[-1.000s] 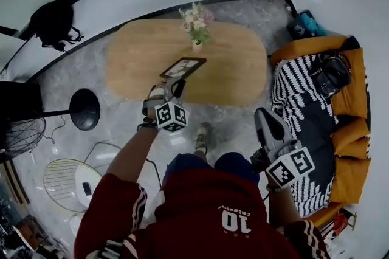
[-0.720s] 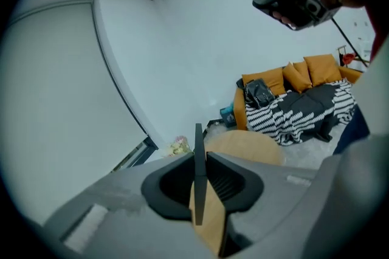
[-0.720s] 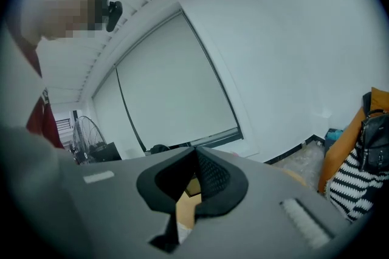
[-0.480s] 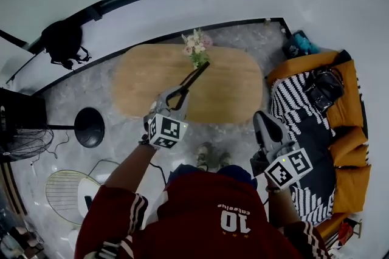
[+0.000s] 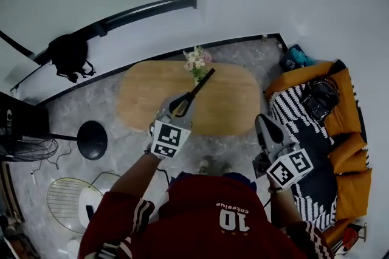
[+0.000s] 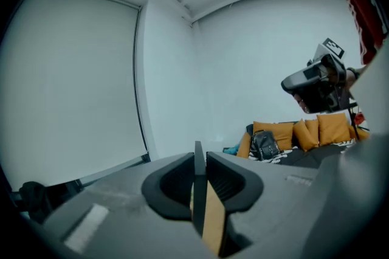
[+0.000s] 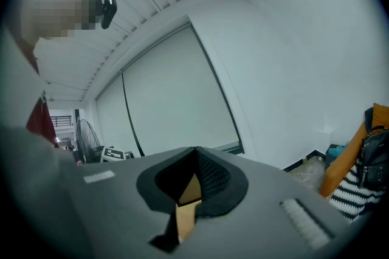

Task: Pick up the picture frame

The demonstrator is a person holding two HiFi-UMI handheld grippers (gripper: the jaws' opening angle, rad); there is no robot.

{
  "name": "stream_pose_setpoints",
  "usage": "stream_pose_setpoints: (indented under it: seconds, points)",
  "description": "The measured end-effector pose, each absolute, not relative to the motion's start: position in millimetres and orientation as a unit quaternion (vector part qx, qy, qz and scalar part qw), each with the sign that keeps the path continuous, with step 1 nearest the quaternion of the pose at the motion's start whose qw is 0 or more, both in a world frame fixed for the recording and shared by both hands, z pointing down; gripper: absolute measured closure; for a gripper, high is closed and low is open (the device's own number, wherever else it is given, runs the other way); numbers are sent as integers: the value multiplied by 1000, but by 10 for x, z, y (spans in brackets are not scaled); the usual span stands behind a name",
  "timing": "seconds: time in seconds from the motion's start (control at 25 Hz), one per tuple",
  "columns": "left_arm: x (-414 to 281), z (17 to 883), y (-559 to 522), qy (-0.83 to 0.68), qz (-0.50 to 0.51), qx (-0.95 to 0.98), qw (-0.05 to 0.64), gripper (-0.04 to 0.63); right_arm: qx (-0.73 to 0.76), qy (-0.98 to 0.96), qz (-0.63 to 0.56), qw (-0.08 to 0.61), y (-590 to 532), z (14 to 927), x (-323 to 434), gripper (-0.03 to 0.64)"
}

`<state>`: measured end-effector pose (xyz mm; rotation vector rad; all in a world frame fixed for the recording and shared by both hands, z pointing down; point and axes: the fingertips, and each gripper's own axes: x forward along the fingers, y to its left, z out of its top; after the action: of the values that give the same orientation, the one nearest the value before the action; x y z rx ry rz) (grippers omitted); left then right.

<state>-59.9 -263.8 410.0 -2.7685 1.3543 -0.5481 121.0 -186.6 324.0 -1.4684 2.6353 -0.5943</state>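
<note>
The picture frame (image 5: 201, 84) is dark-edged and shows edge-on in the head view, lifted above the oval wooden table (image 5: 234, 100). My left gripper (image 5: 184, 98) is shut on its near end. In the left gripper view the frame (image 6: 199, 191) stands as a thin dark strip with a tan back, pinched between the two black pads of the left gripper (image 6: 199, 157). My right gripper (image 5: 262, 121) hangs to the right of the table, over the floor beside the sofa. Its jaws meet at the tip with nothing held, as the right gripper view shows of the right gripper (image 7: 196, 153).
A vase of flowers (image 5: 197, 61) stands at the table's far edge, just beyond the frame. An orange-cushioned sofa (image 5: 346, 124) with a striped throw and a black bag (image 5: 319, 93) fills the right. A round black base (image 5: 92, 139) and a white wire side table (image 5: 67, 203) sit left.
My left gripper has risen with the frame, lifting it off the table and rolling it from face-up to edge-on. The right gripper has risen a little.
</note>
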Motion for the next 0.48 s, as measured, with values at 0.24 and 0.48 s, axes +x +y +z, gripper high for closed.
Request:
stream_pose_setpoints:
  seconds: [0.24, 0.48]
  points:
    - [-581, 3617, -2521, 438, -134, -889, 14, 525, -478, 858, -185, 41, -1839, 3103, 1245, 615]
    - [-551, 3122, -2365, 446, -88, -890, 13, 526, -486, 859, -151, 54, -1825, 2844, 1392, 615]
